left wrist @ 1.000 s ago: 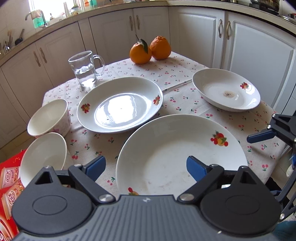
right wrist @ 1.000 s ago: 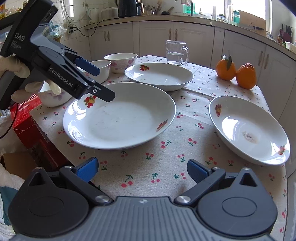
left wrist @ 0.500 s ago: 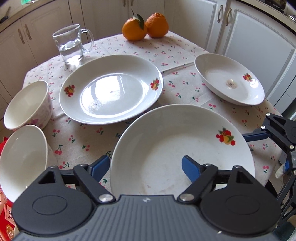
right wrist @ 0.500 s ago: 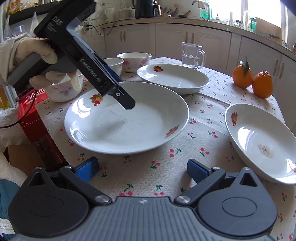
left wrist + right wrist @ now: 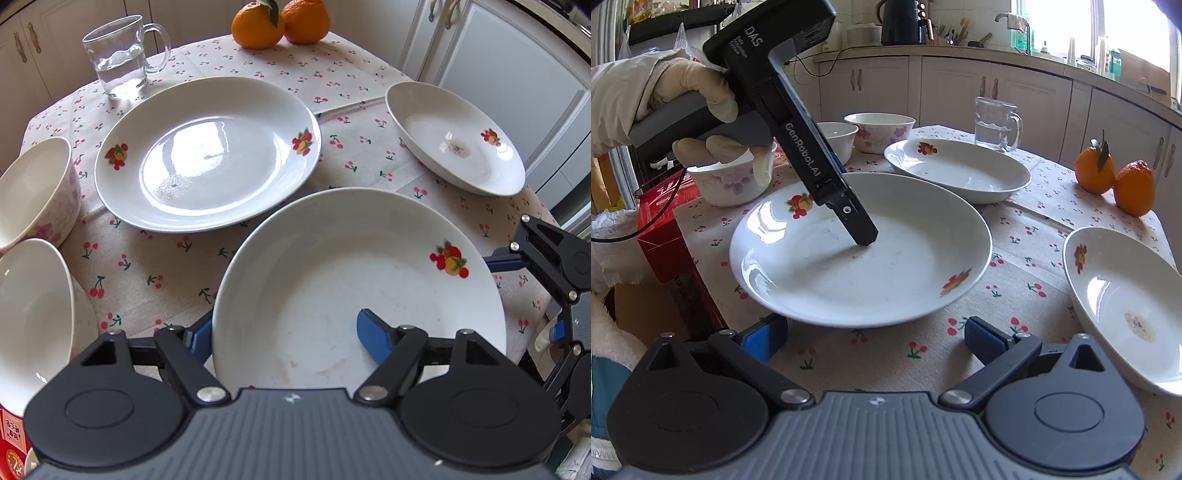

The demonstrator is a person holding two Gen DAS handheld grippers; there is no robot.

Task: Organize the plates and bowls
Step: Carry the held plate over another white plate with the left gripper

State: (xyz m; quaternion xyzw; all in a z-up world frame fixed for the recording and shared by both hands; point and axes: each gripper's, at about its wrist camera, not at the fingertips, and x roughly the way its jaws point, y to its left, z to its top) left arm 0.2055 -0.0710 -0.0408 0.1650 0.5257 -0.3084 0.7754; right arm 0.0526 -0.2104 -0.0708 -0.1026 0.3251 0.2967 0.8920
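White ceramic large plate (image 5: 354, 280) lies at 6 o'clock on the desk (image 5: 258, 74), nearest the operator. Left hand-held gripper (image 5: 284, 334) straddles its near rim, jaws apart: one finger inside the well, the other outside the rim. Step in hand, by judgement: gripping this plate for stacking. Next move calls for closing on the rim, then lifting level toward the second plate (image 5: 207, 151) at 11 o'clock. Right hand-held gripper (image 5: 875, 338) hovers at the desk edge, jaws apart, holding nothing. Bowls (image 5: 33, 192) sit at 9 o'clock.
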